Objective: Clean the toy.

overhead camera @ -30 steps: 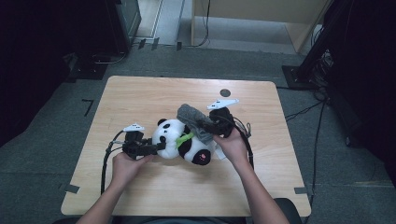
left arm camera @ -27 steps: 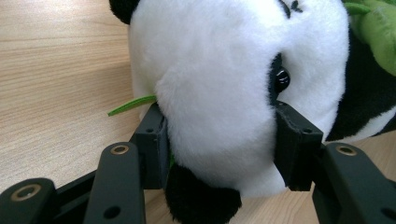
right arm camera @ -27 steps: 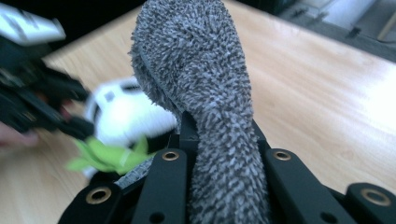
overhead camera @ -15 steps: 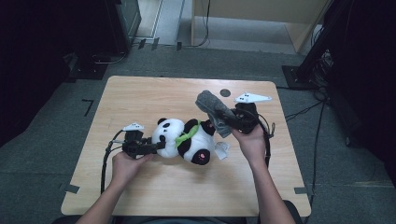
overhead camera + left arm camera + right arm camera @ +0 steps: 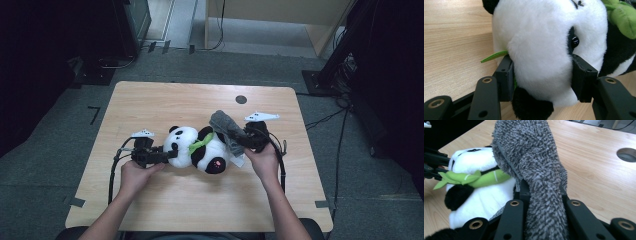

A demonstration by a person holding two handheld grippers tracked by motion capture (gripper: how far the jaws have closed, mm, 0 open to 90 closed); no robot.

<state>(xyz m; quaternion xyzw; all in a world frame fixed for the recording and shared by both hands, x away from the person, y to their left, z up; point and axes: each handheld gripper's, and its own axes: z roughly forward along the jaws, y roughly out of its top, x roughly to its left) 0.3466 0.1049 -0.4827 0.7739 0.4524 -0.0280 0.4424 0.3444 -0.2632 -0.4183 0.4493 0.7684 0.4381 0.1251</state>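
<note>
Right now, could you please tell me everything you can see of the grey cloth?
The grey cloth is a fuzzy, shaggy piece that looks like microfibre, mottled dark and light grey. The right gripper is shut on it, and the cloth drapes between its black jaws. Its far end rests against the plush panda, near the green bamboo, above the wooden table.

Two forearms reached in from the near edge of the scene. The left gripper (image 5: 167, 156), held low at the left, pointed right with its jaws clamped. The right gripper (image 5: 239, 139), at the right, pointed left, its jaws pinched nearly together on their load.
</note>
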